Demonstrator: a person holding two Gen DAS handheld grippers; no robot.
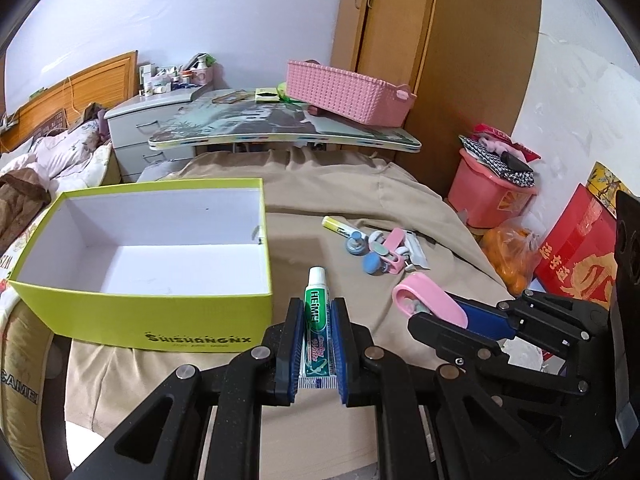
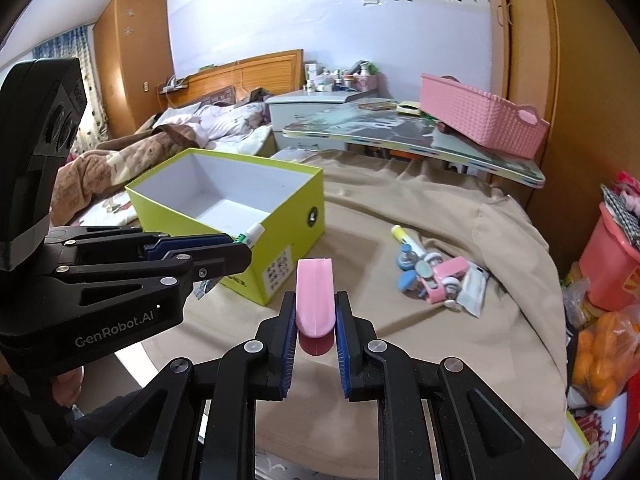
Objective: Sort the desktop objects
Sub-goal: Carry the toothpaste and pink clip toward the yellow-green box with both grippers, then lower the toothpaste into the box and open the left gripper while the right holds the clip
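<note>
My left gripper (image 1: 318, 308) is shut on a green-and-white toothpaste tube (image 1: 316, 300), held upright just right of the open yellow-green box (image 1: 160, 320). The box's white inside shows nothing in it. The right wrist view shows this gripper (image 2: 240, 246) at the box's near corner, with the tube's white cap (image 2: 253, 235) poking out. My right gripper (image 2: 315, 300) is shut on a pink oblong case (image 2: 315, 292), and in the left wrist view it (image 1: 448, 318) hovers over the beige cloth with the case (image 1: 428, 300). A pile of small pink, blue and white items (image 2: 432, 272) lies further right.
A yellow-capped tube (image 1: 336, 225) lies by the pile. Behind are a printed board (image 1: 280, 124) with a pink basket (image 1: 348, 92). To the right stand a pink bucket (image 1: 484, 196), a bag of oranges (image 1: 510, 252) and a red box (image 1: 576, 256). A bed (image 2: 180, 132) lies left.
</note>
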